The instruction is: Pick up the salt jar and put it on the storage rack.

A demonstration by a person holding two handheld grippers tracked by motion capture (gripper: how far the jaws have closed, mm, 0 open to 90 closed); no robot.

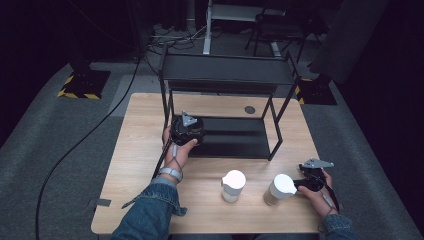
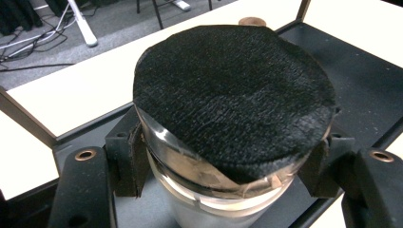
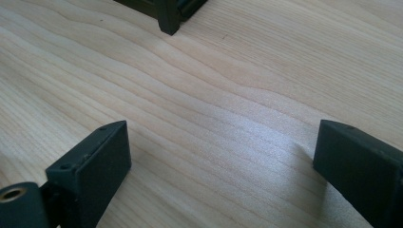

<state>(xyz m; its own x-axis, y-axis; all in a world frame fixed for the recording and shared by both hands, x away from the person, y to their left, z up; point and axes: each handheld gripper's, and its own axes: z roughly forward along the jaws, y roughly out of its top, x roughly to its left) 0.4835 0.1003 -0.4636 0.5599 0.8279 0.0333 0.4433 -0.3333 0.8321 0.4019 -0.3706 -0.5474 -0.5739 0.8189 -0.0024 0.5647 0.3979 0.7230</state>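
My left gripper (image 1: 187,131) is shut on a clear-walled jar (image 2: 209,190) with a black fuzzy top (image 2: 233,95). Its pads press the jar's two sides. It holds the jar upright over the left end of the black rack's lower shelf (image 1: 235,137). My right gripper (image 1: 300,184) stands open low over the wooden table (image 3: 214,95) at the front right, with only bare wood between its pads (image 3: 102,156). Just to its left stands a beige cup with a white lid (image 1: 280,189). A second white-lidded cup (image 1: 233,185) stands further left.
The black two-level rack (image 1: 227,70) takes up the table's far half, and one of its legs (image 3: 168,19) shows ahead of my right gripper. A small round disc (image 1: 249,109) lies on the table behind it. Cables run across the floor at the left.
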